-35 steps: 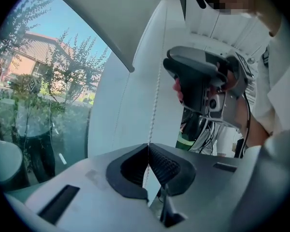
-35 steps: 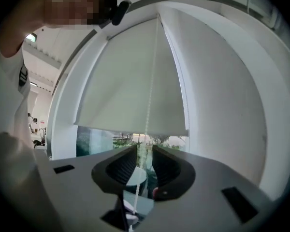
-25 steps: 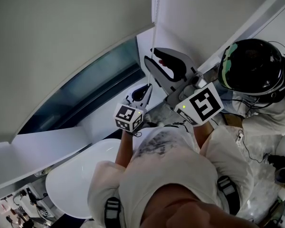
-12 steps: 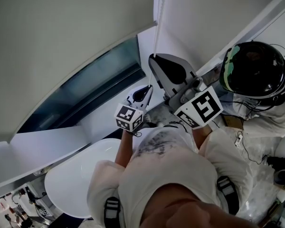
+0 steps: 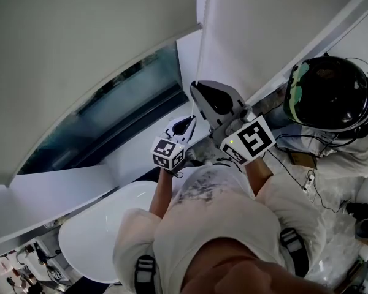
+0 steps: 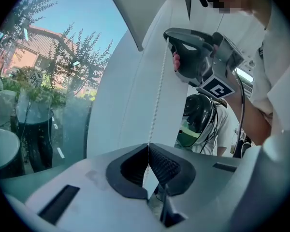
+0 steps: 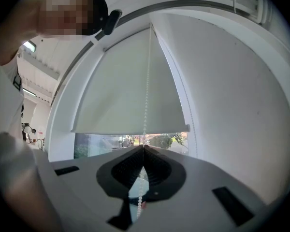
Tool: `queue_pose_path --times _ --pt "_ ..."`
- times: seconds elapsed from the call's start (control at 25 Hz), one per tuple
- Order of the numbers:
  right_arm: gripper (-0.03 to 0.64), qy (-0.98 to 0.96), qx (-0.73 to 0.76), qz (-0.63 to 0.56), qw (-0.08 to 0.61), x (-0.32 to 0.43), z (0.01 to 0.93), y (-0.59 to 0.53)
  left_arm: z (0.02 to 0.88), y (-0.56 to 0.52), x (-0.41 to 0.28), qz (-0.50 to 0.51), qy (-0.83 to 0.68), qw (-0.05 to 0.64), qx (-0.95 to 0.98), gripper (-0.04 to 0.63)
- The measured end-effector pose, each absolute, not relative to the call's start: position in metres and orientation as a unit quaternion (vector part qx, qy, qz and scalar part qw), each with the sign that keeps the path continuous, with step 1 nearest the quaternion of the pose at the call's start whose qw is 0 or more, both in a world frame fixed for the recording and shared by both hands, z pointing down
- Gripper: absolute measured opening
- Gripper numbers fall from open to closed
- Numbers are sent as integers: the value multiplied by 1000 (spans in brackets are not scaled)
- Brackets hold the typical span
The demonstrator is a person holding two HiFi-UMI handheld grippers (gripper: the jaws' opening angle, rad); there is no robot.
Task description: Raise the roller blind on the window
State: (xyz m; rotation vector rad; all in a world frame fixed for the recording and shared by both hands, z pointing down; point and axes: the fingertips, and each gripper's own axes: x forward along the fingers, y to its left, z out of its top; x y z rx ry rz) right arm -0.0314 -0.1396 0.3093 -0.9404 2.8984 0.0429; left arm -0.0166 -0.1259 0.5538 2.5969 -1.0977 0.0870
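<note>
The pale roller blind [image 5: 80,48] hangs over the window glass [image 5: 119,106]; in the right gripper view the blind [image 7: 125,91] shows with its bottom edge above a strip of glass. A white bead chain [image 5: 200,48] drops beside it. My right gripper [image 5: 195,86] is shut on the chain [image 7: 146,81], which runs up from the jaw tips of the right gripper [image 7: 143,147]. Just below it, my left gripper [image 5: 185,120] is shut on the same chain [image 6: 157,93], the jaws meeting around it at the tips of the left gripper [image 6: 148,146]. The right gripper [image 6: 193,57] hangs above in the left gripper view.
A person in a black helmet [image 5: 328,94] sits close on the right. A white round table [image 5: 98,225] stands below the window sill. White window frame and wall [image 7: 241,95] flank the blind on the right. Trees and a building [image 6: 43,57] show outside.
The right gripper's jaws, open a second ago, have shut on the bead chain. Both grippers have moved down along the chain.
</note>
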Motion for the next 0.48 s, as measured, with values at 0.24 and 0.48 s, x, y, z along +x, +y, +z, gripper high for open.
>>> queue_pose_path --times 0.24,0.48 --pt "61 951 -306 4 31 -34 335 -137 580 -122 -16 40 -384 174 906 11" --pt "61 953 -304 -5 19 -36 360 -136 605 -118 -16 51 -387 184 902 10"
